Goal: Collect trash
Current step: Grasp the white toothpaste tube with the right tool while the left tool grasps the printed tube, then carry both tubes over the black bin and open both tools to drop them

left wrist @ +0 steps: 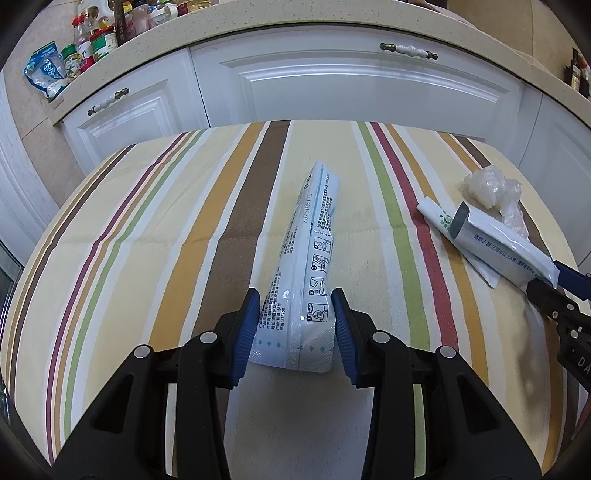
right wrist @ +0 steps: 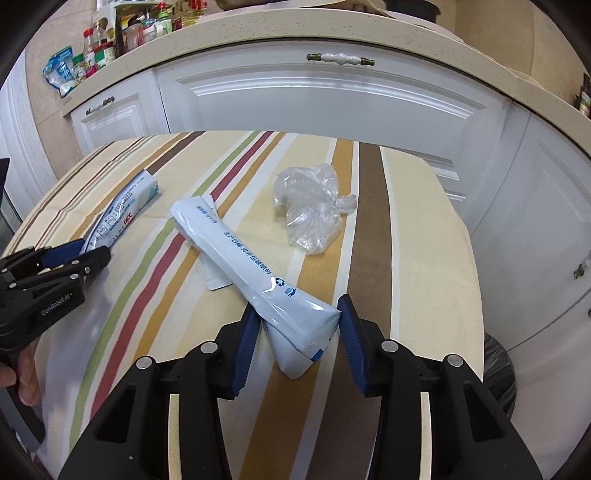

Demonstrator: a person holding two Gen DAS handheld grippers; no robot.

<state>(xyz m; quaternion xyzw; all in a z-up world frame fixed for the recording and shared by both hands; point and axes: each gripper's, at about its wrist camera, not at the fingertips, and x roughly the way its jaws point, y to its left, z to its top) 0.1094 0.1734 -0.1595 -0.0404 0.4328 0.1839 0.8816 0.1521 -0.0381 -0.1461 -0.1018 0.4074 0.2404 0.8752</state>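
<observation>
My left gripper (left wrist: 295, 317) is shut on the near end of a white and blue printed packet (left wrist: 312, 254) that lies along the striped tablecloth (left wrist: 147, 236). My right gripper (right wrist: 299, 325) is shut on the near end of a second white packet (right wrist: 240, 254), which lies across a small flat white wrapper (right wrist: 216, 282). A crumpled clear plastic bag (right wrist: 310, 206) lies just beyond it. In the left wrist view the second packet (left wrist: 491, 240), the bag (left wrist: 491, 188) and the right gripper (left wrist: 557, 291) sit at the right. In the right wrist view the left gripper (right wrist: 77, 258) and its packet (right wrist: 125, 210) sit at the left.
White cabinet doors (left wrist: 362, 92) with handles stand behind the table, under a beige countertop (left wrist: 295, 22). Jars and a blue pouch (left wrist: 46, 72) crowd the counter's left end. A bin with a dark liner (right wrist: 498, 373) shows below the table's right edge.
</observation>
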